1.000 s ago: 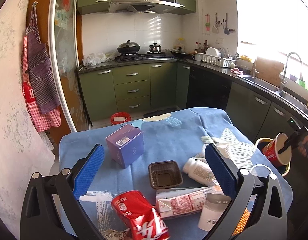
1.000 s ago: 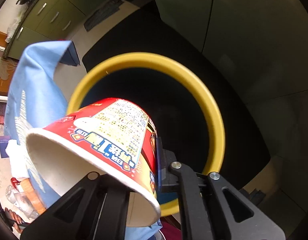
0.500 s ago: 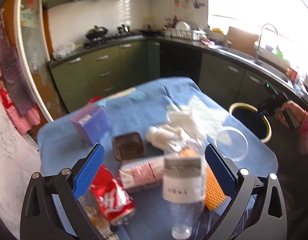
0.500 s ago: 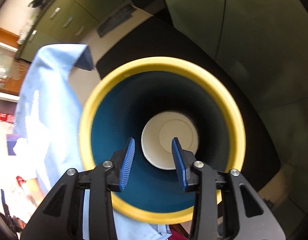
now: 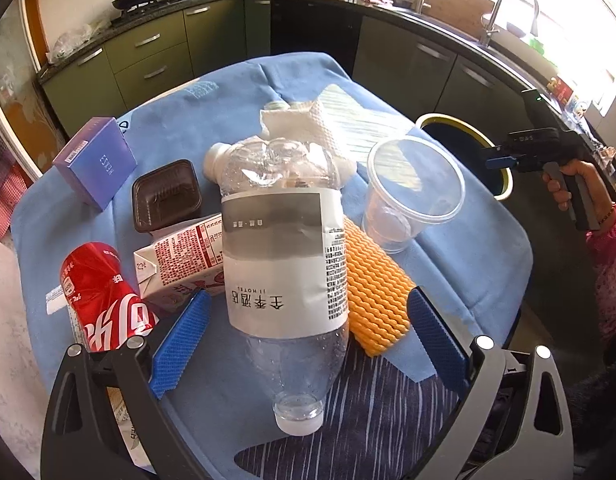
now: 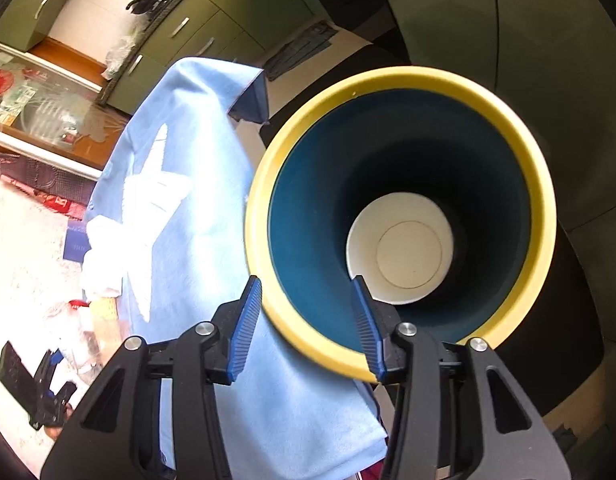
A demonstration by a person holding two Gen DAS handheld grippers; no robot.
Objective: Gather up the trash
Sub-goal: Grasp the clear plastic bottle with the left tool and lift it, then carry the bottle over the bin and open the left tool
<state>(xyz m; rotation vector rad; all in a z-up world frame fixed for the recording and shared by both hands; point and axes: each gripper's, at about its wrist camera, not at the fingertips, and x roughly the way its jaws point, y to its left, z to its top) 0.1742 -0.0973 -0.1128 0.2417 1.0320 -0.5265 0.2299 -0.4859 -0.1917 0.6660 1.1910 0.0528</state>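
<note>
So the right tongs (image 6: 308, 328) have just been opening, nothing between them, cup (image 6: 400, 248) already down in the bin (image 6: 404, 80); left tongs (image 5: 308, 336) gape wide around the bottle (image 5: 281, 240) beside that bin, presumably next.

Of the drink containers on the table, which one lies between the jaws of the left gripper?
The clear plastic bottle with the grey-and-white label; the red can and the carton lie outside.

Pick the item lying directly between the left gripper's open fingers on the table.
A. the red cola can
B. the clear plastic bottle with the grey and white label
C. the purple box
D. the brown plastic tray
B: in the left wrist view the clear plastic bottle lies lengthwise between the blue pads of the left gripper, cap toward the camera.
</note>
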